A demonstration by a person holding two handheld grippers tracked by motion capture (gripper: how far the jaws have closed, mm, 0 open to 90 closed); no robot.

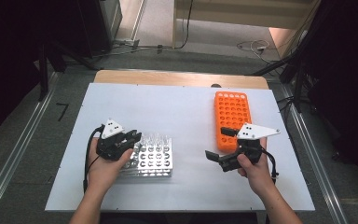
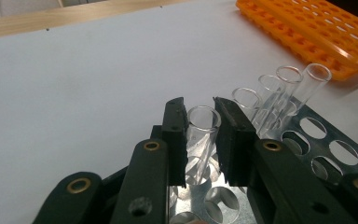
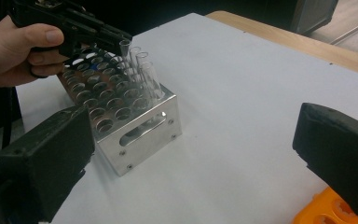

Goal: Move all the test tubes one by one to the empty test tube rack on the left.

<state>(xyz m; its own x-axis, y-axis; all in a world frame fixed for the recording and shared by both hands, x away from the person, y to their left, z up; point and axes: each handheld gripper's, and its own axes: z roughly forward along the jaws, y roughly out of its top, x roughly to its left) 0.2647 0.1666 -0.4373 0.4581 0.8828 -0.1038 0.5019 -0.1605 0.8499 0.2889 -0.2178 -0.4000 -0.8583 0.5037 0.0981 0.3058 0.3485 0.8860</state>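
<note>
**Ana:** Fingers (image 2: pixel 233 140) of the left gripper (image 2: pixel 200 140) are clamped on a clear glass tube (image 2: pixel 201 135), one pad on each side of it, just below its open mouth.

**Ben:** And where does that tube sit?

**Ana:** It stands in a hole of the metal rack (image 1: pixel 151 158), at the rack's far edge on the side nearest the left hand (image 1: pixel 103 170). Its lower part is down in the rack. Four more tubes (image 2: pixel 279 93) stand in the same far row, leaning a little.

**Ben:** What about the other side?

**Ana:** The right gripper (image 1: pixel 220 145) hangs above the white counter (image 1: pixel 177 112), well apart from the metal rack, with its fingers (image 3: pixel 340 149) spread wide and nothing between them. It points toward the rack. The right hand (image 1: pixel 254 170) holds it just beside the near end of the orange rack (image 1: pixel 232 116).

**Ben:** How does the orange rack lie?

**Ana:** Flat on the counter, lengthwise away from the person, on the right side.
</note>
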